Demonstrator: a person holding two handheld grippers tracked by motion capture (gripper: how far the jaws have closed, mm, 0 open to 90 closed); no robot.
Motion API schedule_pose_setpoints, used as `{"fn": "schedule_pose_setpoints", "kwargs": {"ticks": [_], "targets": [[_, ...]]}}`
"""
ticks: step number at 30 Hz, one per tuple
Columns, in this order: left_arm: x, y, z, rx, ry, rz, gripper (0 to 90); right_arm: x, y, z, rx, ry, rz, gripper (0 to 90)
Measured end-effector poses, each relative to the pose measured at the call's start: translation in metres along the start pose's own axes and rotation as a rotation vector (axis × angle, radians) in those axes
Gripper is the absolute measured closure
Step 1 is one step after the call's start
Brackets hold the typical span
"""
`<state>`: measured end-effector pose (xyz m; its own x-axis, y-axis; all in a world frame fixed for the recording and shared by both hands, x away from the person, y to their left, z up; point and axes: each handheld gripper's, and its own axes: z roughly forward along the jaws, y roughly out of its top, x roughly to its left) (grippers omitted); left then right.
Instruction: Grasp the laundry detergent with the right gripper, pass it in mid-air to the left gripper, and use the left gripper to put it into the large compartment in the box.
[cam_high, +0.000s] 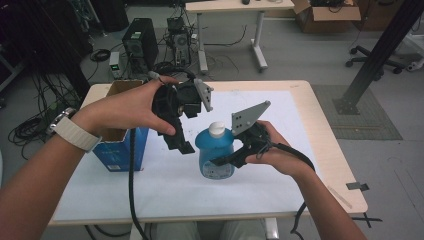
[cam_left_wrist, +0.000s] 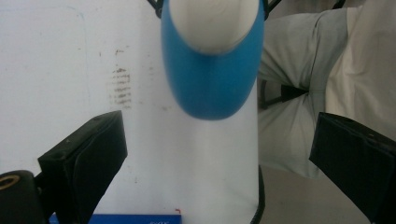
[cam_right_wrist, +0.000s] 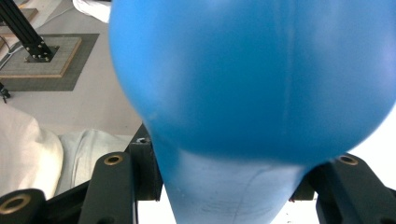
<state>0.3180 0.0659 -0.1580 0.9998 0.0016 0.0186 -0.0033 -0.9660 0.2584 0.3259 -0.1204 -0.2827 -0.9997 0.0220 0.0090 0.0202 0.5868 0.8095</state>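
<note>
**Blue bottle gripped at the table's centre**

The right gripper (cam_high: 227, 161) is clamping its jaws on the blue bottle (cam_high: 216, 155), which is standing upright on the white table (cam_high: 280, 165) with its white cap (cam_high: 217, 129) on. The left gripper (cam_high: 182, 145) is hovering just beside the bottle, jaws spread wide and holding nothing. An open blue cardboard box (cam_high: 122, 145) is standing to the left, behind the left forearm.

One blue bottle (cam_high: 215, 152), one box (cam_high: 121, 131), apparently open-topped
</note>
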Motion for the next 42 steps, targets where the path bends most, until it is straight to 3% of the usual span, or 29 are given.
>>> {"fn": "schedule_pose_setpoints", "kwargs": {"ticks": [17, 42], "targets": [[-0.006, 0.011, 0.007, 0.001, 0.005, 0.009, 4.4, 0.003, 0.01, 0.008, 0.006, 0.019, -0.021, 43.9], [-0.001, 0.014, 0.02, 0.006, 0.011, -0.004, 4.8, 0.004, 0.022, 0.015, 0.013, 0.036, -0.034, 43.9]]}}
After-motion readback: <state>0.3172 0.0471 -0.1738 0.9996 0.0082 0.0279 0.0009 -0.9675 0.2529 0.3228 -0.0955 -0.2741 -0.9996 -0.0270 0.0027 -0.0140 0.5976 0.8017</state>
